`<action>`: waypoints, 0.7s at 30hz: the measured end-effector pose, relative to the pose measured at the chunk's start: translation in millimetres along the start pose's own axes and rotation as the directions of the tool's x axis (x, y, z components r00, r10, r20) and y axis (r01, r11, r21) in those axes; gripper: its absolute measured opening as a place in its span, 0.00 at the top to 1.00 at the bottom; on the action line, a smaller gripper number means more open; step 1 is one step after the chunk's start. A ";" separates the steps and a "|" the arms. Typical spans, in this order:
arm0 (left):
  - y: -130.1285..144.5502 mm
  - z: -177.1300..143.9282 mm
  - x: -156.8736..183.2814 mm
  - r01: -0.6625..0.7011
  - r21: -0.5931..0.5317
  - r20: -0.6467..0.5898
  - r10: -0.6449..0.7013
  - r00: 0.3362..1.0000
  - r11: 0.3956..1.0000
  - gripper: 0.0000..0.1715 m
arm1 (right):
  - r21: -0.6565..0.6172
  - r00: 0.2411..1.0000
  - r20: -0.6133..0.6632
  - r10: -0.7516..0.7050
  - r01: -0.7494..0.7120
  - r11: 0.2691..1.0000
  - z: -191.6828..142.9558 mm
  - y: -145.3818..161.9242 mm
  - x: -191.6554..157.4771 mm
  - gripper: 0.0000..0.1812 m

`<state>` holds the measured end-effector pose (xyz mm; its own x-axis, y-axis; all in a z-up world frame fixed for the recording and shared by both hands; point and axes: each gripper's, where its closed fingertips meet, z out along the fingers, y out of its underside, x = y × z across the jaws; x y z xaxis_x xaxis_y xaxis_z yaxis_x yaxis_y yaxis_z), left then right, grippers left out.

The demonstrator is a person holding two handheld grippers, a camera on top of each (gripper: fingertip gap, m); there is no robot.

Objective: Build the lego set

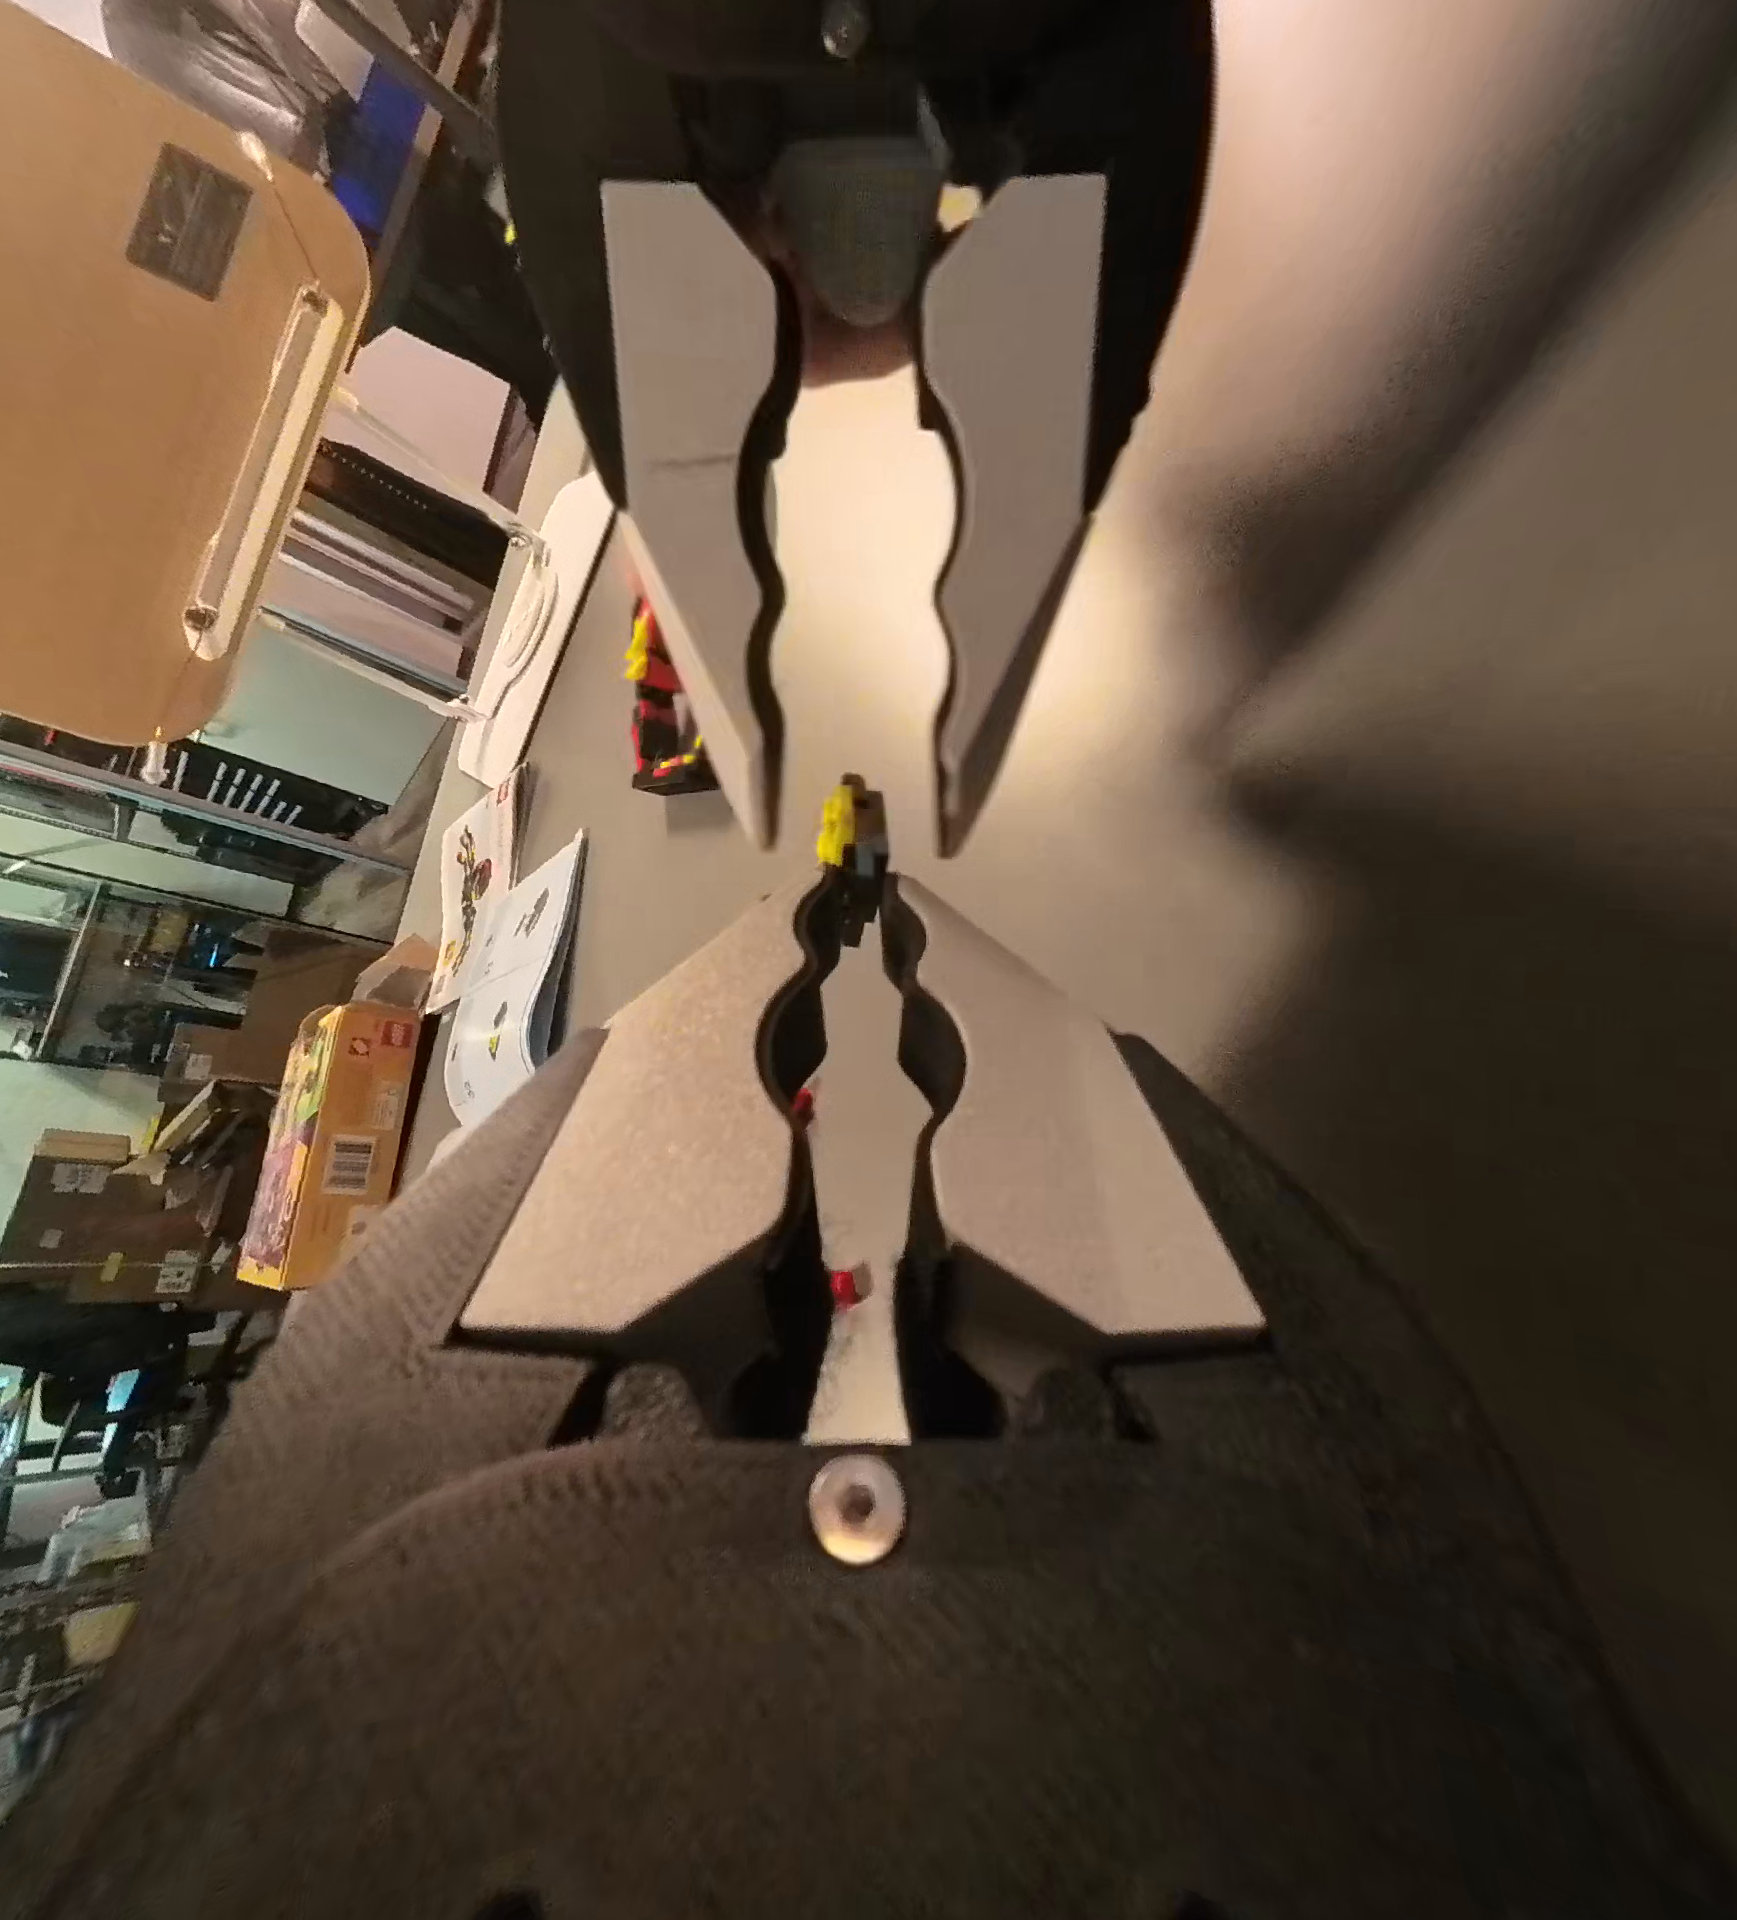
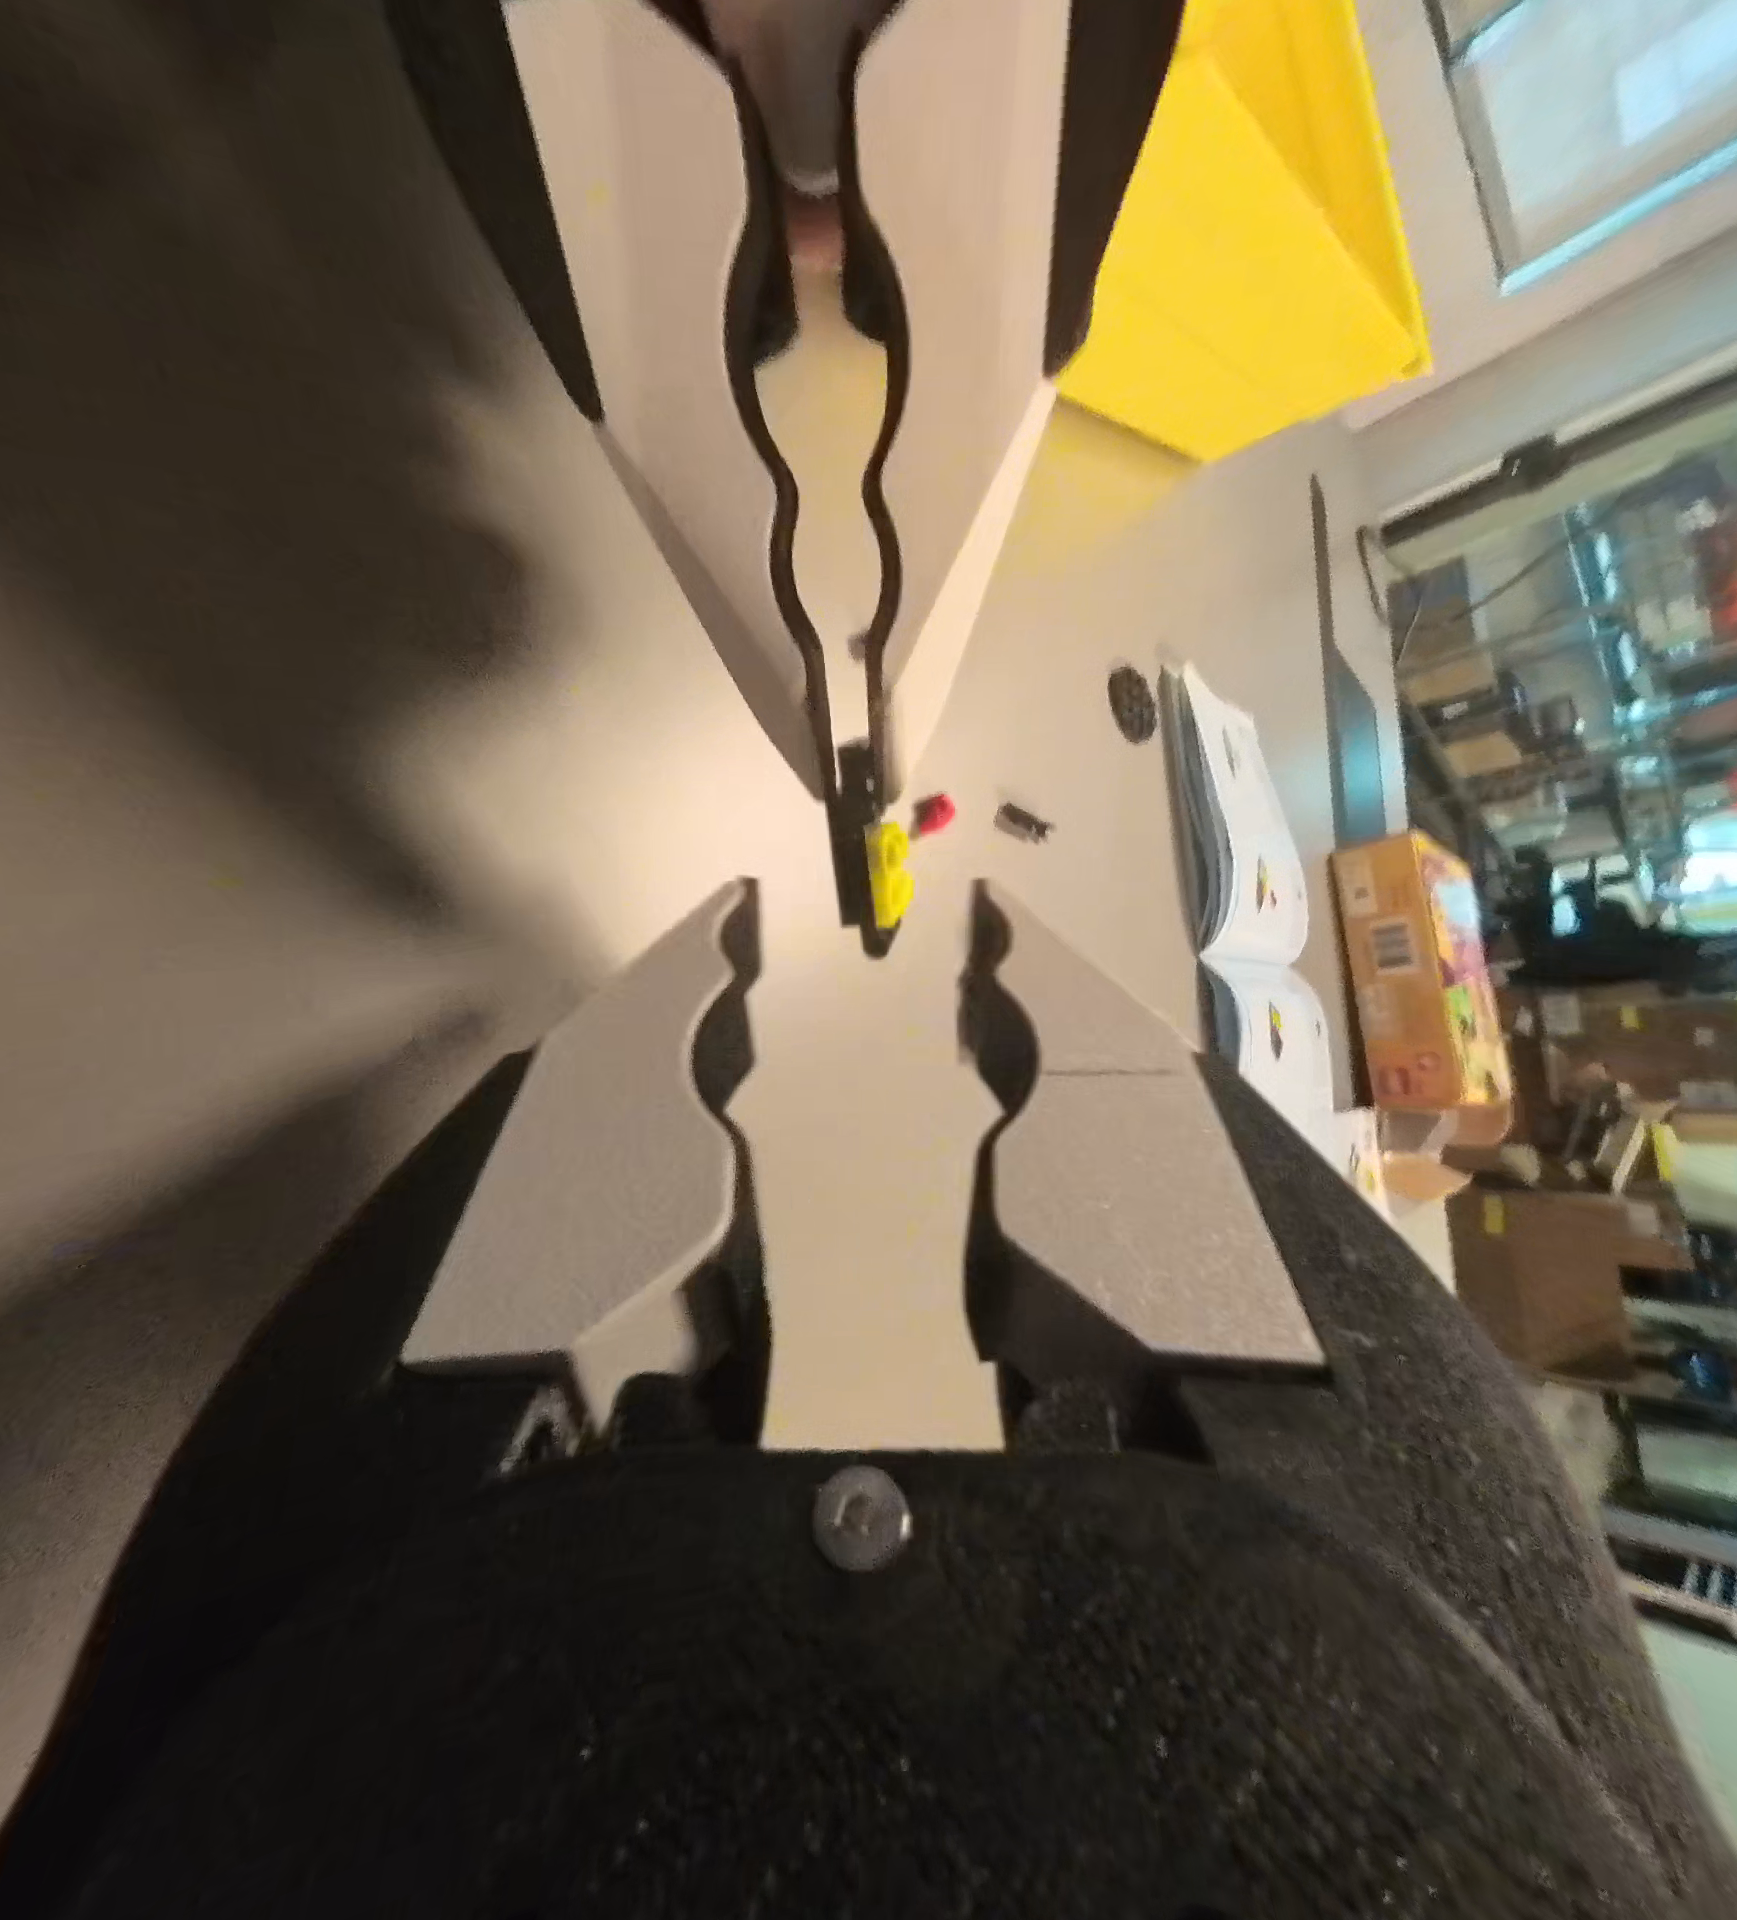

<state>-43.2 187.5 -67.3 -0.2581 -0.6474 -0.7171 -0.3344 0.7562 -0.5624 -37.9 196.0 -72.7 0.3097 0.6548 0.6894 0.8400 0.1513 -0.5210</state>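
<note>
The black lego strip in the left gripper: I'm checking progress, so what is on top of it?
A yellow piece sits on the black strip near its free end. The left gripper covers the other end, so anything there is hidden.

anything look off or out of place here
Nothing looks damaged or spilled. The left gripper pinches a small black and yellow lego piece opposite the open right gripper. A loose red brick lies apart on the table.
</note>
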 end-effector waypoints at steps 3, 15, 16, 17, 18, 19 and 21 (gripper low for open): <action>6.9 6.3 -3.1 0.021 -0.031 0.007 -0.021 1.000 0.999 0.97 | -0.060 1.000 -0.003 0.029 -0.029 0.998 0.2 17.8 -0.2 0.70; 31.6 50.7 11.8 -0.034 -0.215 -0.050 0.024 0.998 0.976 0.97 | 0.307 0.754 -0.575 0.320 -0.164 0.938 -65.8 100.5 112.4 0.71; 30.9 51.0 12.2 -0.025 -0.212 -0.039 0.017 0.999 0.977 0.96 | 0.326 0.745 -0.579 0.332 -0.161 0.931 -67.7 102.4 117.9 0.69; 29.4 51.3 13.0 0.000 -0.205 -0.034 -0.008 0.999 0.979 0.96 | 0.345 0.739 -0.584 0.336 -0.149 0.927 -69.0 102.9 123.2 0.68; 26.9 51.3 12.4 0.044 -0.191 -0.021 -0.048 0.999 0.981 0.95 | 0.362 0.736 -0.587 0.337 -0.134 0.922 -69.2 103.5 127.9 0.68; 22.3 50.2 10.1 0.091 -0.162 -0.001 -0.092 0.996 0.983 0.90 | 0.379 0.737 -0.582 0.344 -0.128 0.916 -67.9 104.9 132.0 0.67; 11.2 45.1 7.4 0.173 -0.081 0.011 -0.172 0.985 0.982 0.75 | 0.415 0.736 -0.572 0.363 -0.123 0.901 -66.6 107.5 140.7 0.65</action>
<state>-8.0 195.5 -97.5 -0.1867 -0.7669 -0.6140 -0.4465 0.6229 -0.6423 125.6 255.0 1.8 0.7878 0.1133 0.6054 0.5342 0.3634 -0.7632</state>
